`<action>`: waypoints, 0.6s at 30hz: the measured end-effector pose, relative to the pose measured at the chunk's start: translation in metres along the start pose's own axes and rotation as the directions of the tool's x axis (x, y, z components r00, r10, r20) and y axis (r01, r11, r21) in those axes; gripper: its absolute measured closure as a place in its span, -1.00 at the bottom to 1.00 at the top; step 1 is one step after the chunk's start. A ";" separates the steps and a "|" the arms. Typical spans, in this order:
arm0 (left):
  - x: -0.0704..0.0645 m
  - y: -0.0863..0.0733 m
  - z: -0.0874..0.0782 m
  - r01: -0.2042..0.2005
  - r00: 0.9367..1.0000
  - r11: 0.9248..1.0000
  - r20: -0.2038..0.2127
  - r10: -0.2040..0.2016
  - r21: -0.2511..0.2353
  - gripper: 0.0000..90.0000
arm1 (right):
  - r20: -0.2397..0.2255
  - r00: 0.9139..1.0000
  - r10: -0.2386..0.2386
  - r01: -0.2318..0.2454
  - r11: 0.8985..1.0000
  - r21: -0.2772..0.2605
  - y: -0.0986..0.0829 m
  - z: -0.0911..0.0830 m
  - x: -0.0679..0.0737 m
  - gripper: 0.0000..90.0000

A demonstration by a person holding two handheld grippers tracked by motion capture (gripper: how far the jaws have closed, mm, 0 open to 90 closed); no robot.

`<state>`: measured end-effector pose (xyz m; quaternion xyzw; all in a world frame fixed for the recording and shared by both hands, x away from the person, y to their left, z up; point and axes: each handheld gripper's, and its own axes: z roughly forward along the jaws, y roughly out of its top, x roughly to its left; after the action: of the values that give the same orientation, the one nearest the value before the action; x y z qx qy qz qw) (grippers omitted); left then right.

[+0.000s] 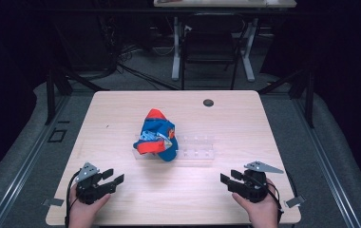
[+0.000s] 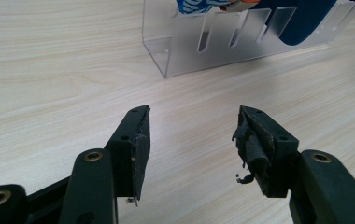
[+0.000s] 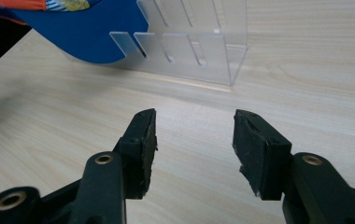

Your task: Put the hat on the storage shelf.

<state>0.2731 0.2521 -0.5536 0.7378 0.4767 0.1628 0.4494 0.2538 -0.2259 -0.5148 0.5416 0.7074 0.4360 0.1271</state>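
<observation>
Two grippers rest at the near edge of the wooden table (image 1: 121,104), one at each corner, and both stand with jaws spread and nothing between them: the left gripper (image 1: 113,176) in the person's left hand (image 1: 81,209), the right gripper (image 1: 230,176) in the right hand (image 1: 260,209). Between and beyond them, near the middle of the table, sits a clear plastic rack (image 1: 195,149) with slots cut in its face, and a blue and orange cap (image 1: 157,135) lies bunched on its left end, part draped over the rack and part hanging down its front. In the left gripper view the rack (image 2: 222,44) stands ahead of the open jaws with the cap's blue cloth (image 2: 306,18) showing behind the slots; in the right gripper view the rack (image 3: 189,46) is likewise ahead, the cap (image 3: 87,32) off toward the upper left. Both tools are well apart from the cap, so I judge the work to be at its start, with the reach not yet begun. The next move probably calls for bringing one gripper forward to the cap's brim or loose edge and closing on the cloth alone, not on the rack's wall, while the other comes in to steady the rack or take a second hold. The cloth is soft and crumpled, so a pinch on a firm fold would likely serve best.
</observation>
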 end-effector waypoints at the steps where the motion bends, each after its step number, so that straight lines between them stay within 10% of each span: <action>1: -0.001 0.000 0.001 -0.006 1.000 1.000 0.001 0.006 0.006 0.01 | 0.003 1.000 0.002 -0.002 1.000 -0.021 -0.002 0.000 -0.002 0.09; 18: -0.012 -0.002 0.011 -0.055 0.998 0.998 0.043 0.055 0.021 0.01 | 0.053 0.997 -0.053 0.056 0.997 -0.056 -0.024 0.016 -0.011 0.03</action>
<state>0.2732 0.2366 -0.5590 0.7587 0.4484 0.1544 0.4466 0.2527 -0.2290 -0.5458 0.5291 0.7058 0.4384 0.1725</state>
